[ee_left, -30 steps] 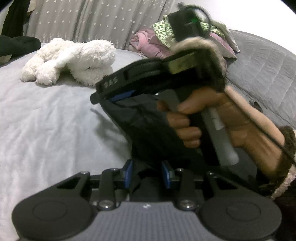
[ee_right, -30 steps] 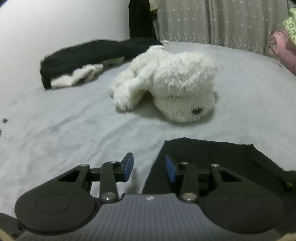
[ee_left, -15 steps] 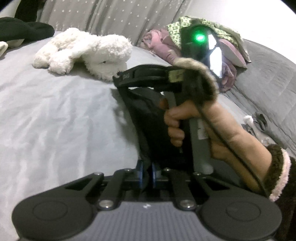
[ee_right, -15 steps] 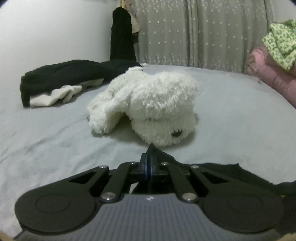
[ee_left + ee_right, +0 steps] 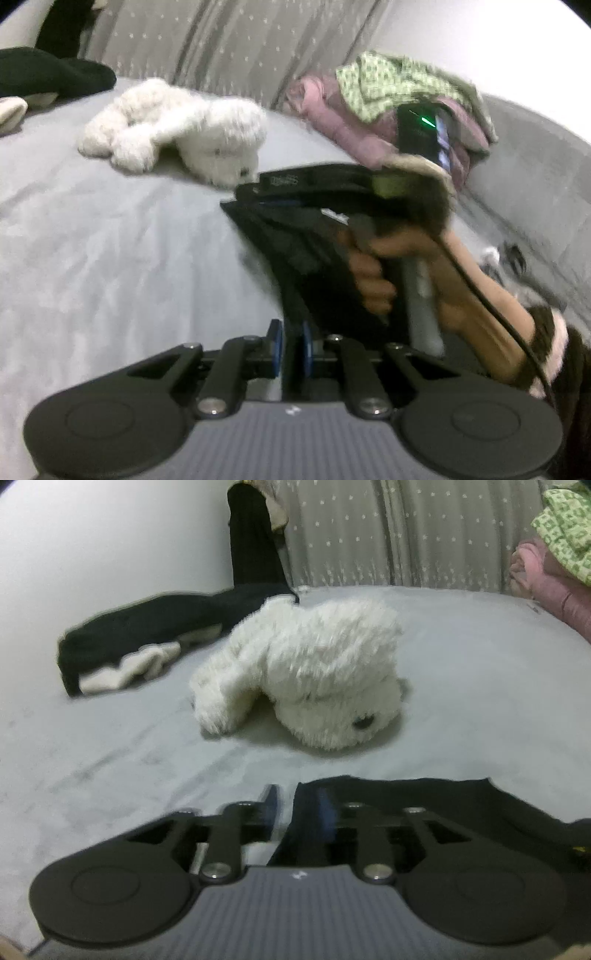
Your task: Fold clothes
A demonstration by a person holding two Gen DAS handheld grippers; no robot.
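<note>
A wide grey bed [image 5: 461, 686] spreads under both cameras, and a black fabric garment [image 5: 295, 251] is held raised above it near its near edge, stretched between the two hand-held tools. The black left claw [image 5: 290, 349] has its blue pads drawn in on a fold of the cloth with only a thin gap showing between them, much as half a second ago.

The black right claw [image 5: 295, 808] has changed. Half a second ago its fingers were pinched tight on a peak of the cloth. Now they stand a little apart, with the garment's straight top edge lying across the right finger and the left finger clear of it. Motion blur leaves it unsettled whether the cloth is still caught, so that corner may be slipping free or being re-taken. The left wrist view shows the person's right hand [image 5: 373, 273] on the tool's handle, with the garment draped below it.

For the fold, this suggests one end is secure while the other is in doubt. A clean crease would need both ends held level.

A fluffy white plush toy [image 5: 306, 679] lies mid-bed, a heap of pink and green clothes [image 5: 388, 99] sits at the far right corner, and a dark garment with a white lining [image 5: 147, 646] lies at the far left edge.
</note>
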